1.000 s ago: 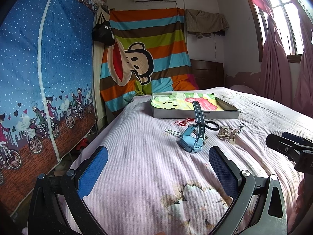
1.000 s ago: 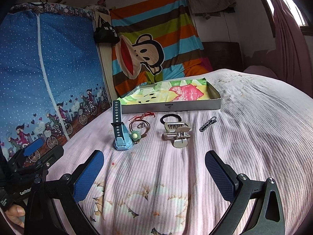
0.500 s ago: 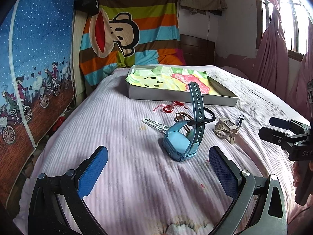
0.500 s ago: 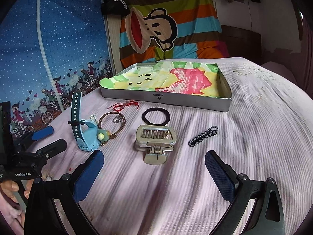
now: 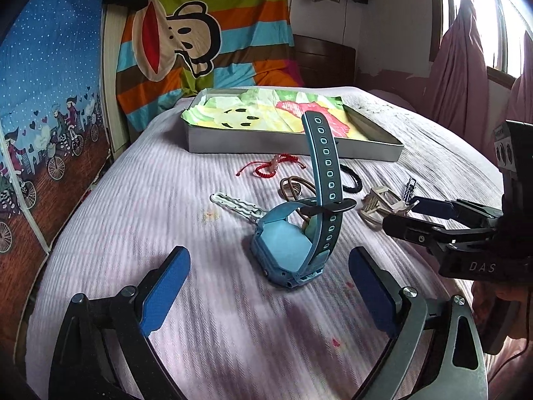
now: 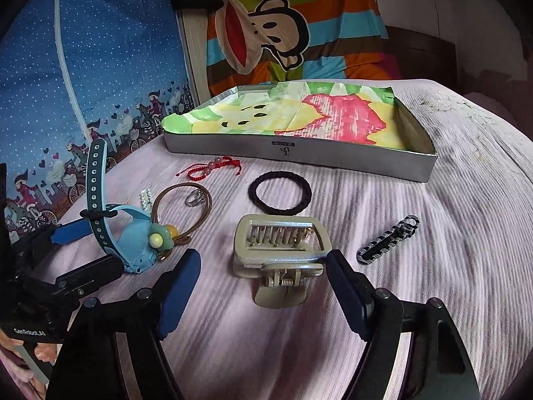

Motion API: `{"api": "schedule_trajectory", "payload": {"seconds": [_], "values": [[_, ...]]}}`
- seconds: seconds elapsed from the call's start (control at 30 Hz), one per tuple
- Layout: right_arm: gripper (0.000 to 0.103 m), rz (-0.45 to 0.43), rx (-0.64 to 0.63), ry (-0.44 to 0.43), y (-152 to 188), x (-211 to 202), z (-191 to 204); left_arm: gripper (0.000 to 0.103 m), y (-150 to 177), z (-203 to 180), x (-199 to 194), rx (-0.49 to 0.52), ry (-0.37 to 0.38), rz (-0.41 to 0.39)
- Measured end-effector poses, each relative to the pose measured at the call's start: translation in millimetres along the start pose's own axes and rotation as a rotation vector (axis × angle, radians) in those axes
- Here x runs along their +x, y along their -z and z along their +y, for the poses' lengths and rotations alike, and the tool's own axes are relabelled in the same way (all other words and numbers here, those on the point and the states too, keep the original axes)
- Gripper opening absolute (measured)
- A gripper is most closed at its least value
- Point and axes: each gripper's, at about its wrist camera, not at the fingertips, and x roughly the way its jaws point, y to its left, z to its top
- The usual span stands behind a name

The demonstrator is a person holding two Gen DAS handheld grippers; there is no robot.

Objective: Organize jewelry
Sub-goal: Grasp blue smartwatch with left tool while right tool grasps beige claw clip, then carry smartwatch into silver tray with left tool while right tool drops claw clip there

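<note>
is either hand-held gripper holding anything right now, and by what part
Nothing is held. The left hand-held gripper is open around the blue watch; the right hand-held gripper is open around the hair claw.

Lying on the bed before the open tray [image 6: 416, 163]: a blue watch [image 5: 289, 250] with strap sticking up, red bracelet [image 6: 213, 166], black band [image 6: 279, 193], ring [image 6: 194, 197], beige clip [image 6: 279, 250], striped pin [image 6: 388, 238]

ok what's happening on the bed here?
A person holds a gripper in each hand over accessories spread on the bed. The left gripper is open, lined up on the blue watch. The right gripper is open around the beige claw clip, not shut on it. The bracelet, hair tie and striped clip lie untouched. Nothing is in the lined tray yet.
</note>
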Motion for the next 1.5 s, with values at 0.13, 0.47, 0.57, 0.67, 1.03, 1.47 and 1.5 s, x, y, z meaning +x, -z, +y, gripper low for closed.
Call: {"api": "schedule_trajectory", "payload": {"seconds": [0.13, 0.47, 0.57, 0.67, 1.03, 1.47, 1.5], "values": [[0.073, 0.008, 0.053, -0.008, -3, 9, -12, 0.079, -1, -1, 10, 0.006, -0.008, 0.024], [0.061, 0.024, 0.078, -0.032, -5, 21, -18, 0.048, 0, -9, 23, 0.051, -0.002, 0.047], [0.061, 0.021, 0.079, -0.042, -4, 20, -16, 0.041, 3, -11, 20, 0.054, 0.003, 0.033], [0.061, 0.026, 0.058, -0.043, -1, 21, -10, 0.037, 7, -9, 16, 0.031, 0.013, 0.019], [0.061, -0.005, 0.04, -0.07, 2, 8, 0, 0.019, 14, -14, -8, 0.026, -0.001, -0.057], [0.061, -0.016, 0.044, -0.087, 4, 2, 3, 0.019, 15, -29, -22, 0.097, -0.072, -0.139], [0.061, -0.019, 0.043, -0.089, 4, 1, 3, 0.019, 14, -29, -23, 0.108, -0.072, -0.142]]}}
